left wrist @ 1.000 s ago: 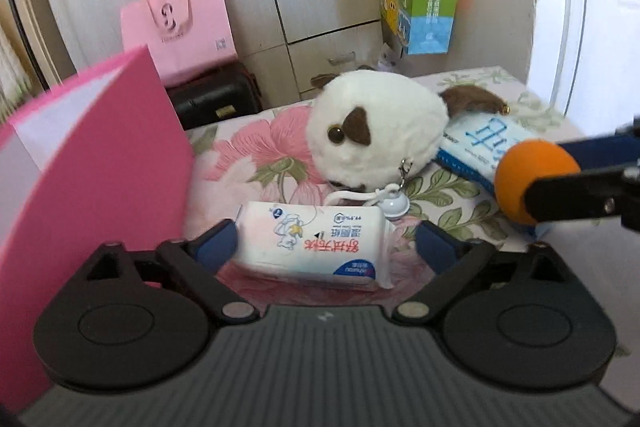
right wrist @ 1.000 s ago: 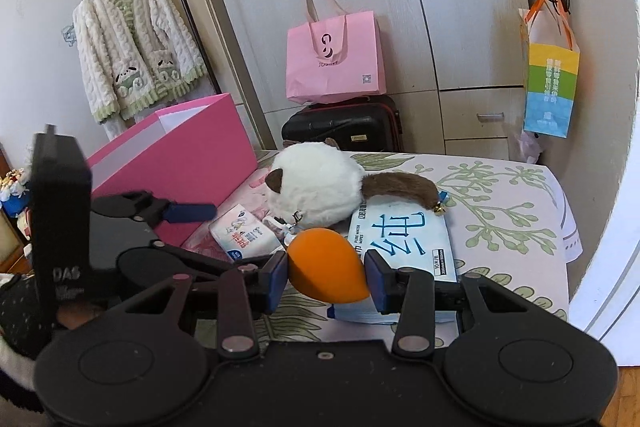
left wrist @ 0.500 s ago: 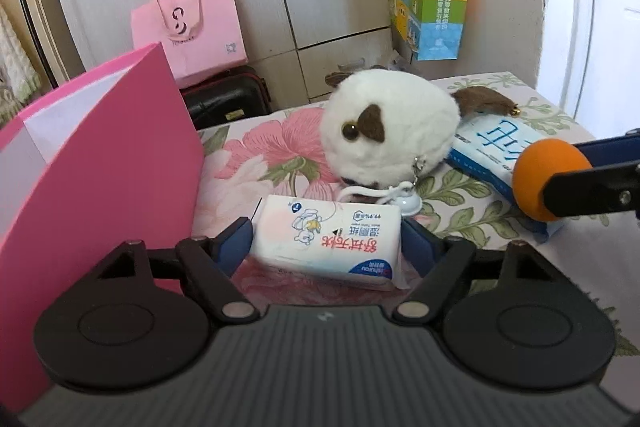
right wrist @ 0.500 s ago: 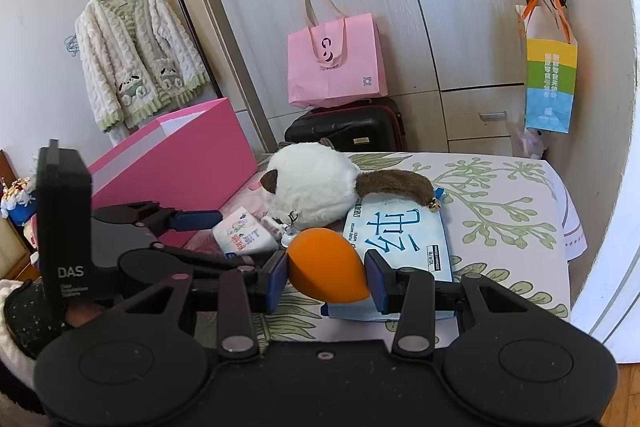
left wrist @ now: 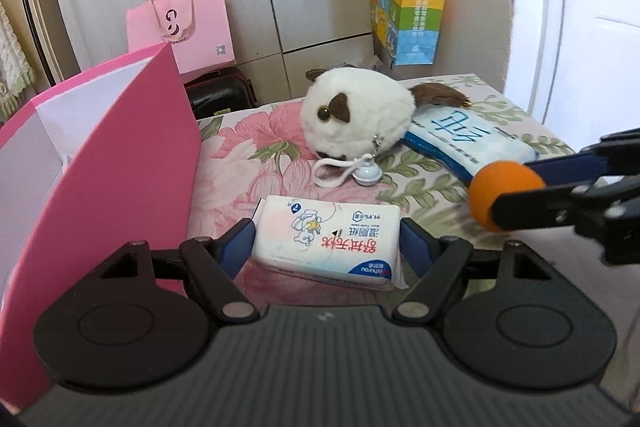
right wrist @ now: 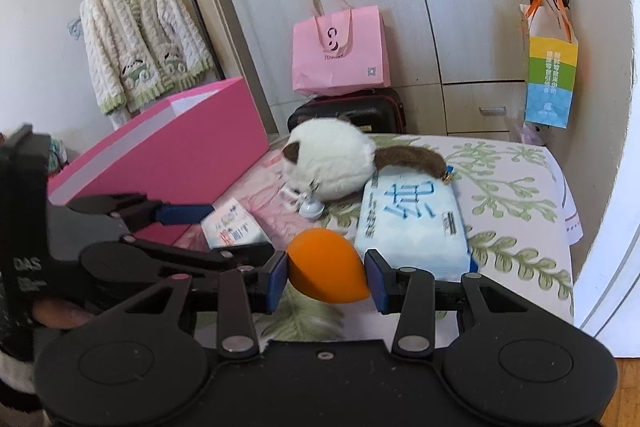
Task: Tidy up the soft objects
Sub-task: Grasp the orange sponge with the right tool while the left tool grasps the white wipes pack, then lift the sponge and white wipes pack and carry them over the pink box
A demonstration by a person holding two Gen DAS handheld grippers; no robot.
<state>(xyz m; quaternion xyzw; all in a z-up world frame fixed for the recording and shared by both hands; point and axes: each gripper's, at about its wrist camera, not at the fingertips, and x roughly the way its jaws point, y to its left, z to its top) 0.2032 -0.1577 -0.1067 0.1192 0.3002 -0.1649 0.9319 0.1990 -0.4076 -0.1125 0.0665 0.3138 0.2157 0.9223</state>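
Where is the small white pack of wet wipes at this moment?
In the left wrist view the pack of wet wipes sits low in the centre, gripped by the left gripper, above the floral bedcover, right of the pink box, in front of the plush toy.

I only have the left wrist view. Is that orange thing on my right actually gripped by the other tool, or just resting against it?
Observer: Gripped. Both pads of the right tool press on the orange sponge.
Operator: Is it round?
Observer: No, it is teardrop-shaped, narrowing toward one end.
Operator: What is beyond the pink box?
Observer: A cream and green cardigan hangs on a rack behind it.
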